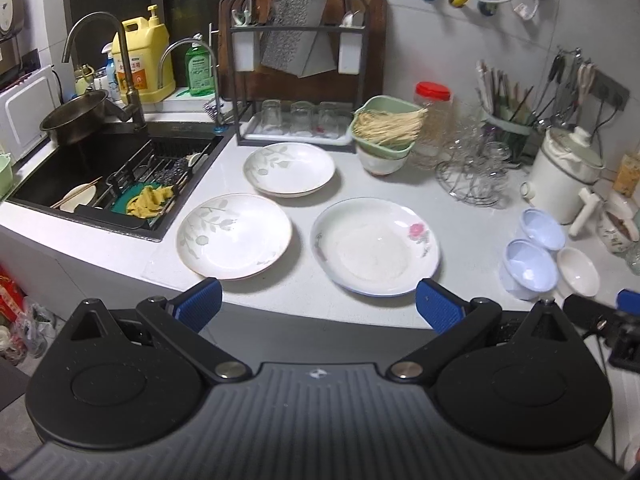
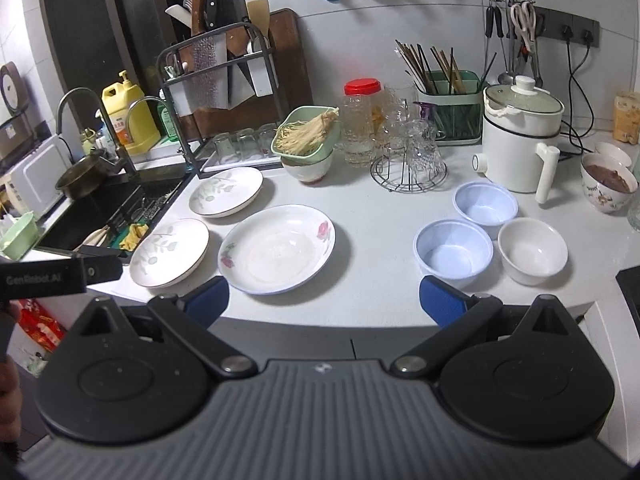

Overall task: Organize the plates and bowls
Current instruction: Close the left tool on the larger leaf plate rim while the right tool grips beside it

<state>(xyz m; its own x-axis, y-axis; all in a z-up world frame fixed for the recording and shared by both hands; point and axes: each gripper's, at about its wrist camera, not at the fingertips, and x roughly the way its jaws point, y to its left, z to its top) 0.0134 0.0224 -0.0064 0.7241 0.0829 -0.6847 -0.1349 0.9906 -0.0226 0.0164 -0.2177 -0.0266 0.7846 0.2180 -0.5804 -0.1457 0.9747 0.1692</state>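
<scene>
We see the rose plate [image 1: 376,246] flat on the counter [image 1: 472,216] at 12 o'clock, just ahead of our left gripper [image 1: 319,306], spread wide w/ nothing held. Right gripper [image 2: 324,300] likewise spread, empty; blue bowls [image 2: 454,248] upright at 1 o'clock.

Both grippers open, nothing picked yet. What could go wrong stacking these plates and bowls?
1. The pink-flower plate and the near leaf-pattern plate lie at the counter's front edge; a nudge from the right gripper or left gripper might push them off.
2. The two blue bowls and the white bowl sit close together, so gripping one could bump another.
</scene>
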